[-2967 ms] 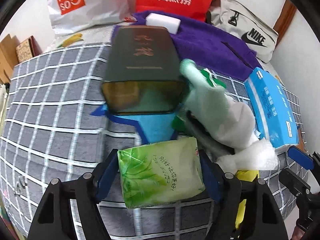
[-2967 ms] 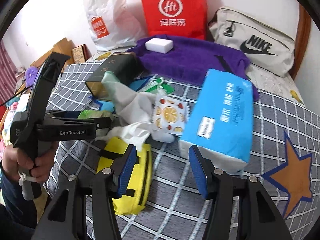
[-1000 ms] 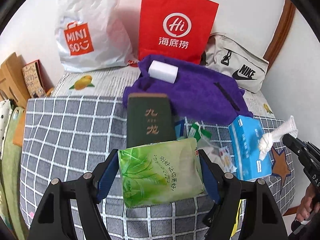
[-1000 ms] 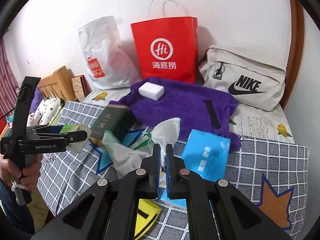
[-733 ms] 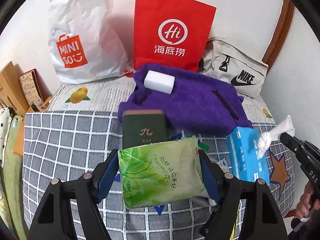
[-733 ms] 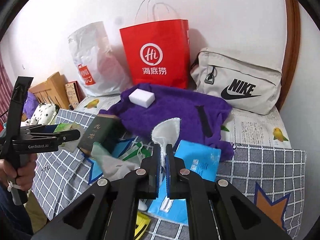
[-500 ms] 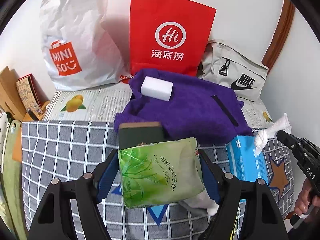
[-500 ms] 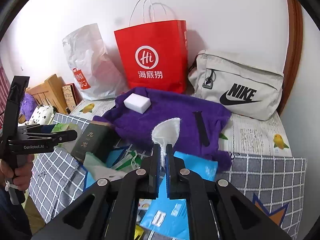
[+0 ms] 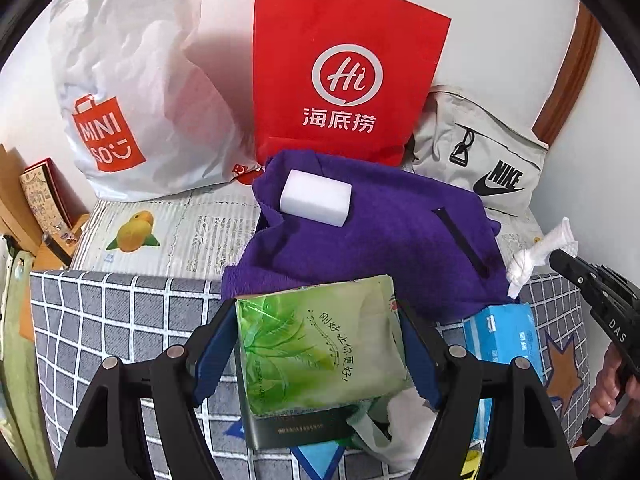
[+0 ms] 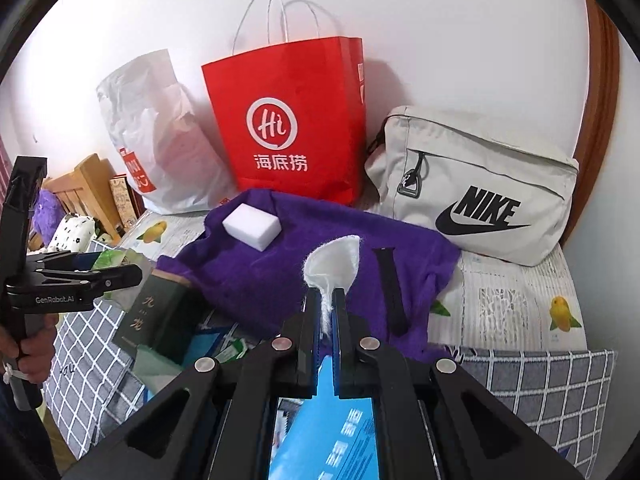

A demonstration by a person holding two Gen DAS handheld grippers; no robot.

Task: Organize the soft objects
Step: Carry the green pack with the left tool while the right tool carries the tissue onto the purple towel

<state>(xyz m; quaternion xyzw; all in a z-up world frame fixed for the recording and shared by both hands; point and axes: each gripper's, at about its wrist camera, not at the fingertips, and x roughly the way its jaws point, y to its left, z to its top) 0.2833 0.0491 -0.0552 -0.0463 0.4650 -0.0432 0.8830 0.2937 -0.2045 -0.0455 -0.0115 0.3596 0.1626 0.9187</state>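
Green tissue pack and white cloth are both clamped in the jaws and now lifted toward the purple towel, so drop-off's probably next.

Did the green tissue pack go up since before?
Yes. The green pack, squeezed in the left tongs, rose from down by the dark box toward the purple towel.

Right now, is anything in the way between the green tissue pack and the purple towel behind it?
Nothing visible blocks it. The left gripper holds the green tissue pack above the checked blanket, and the purple towel lies just beyond. Only the white sponge block sits on the towel's far left part, with bare towel in front.
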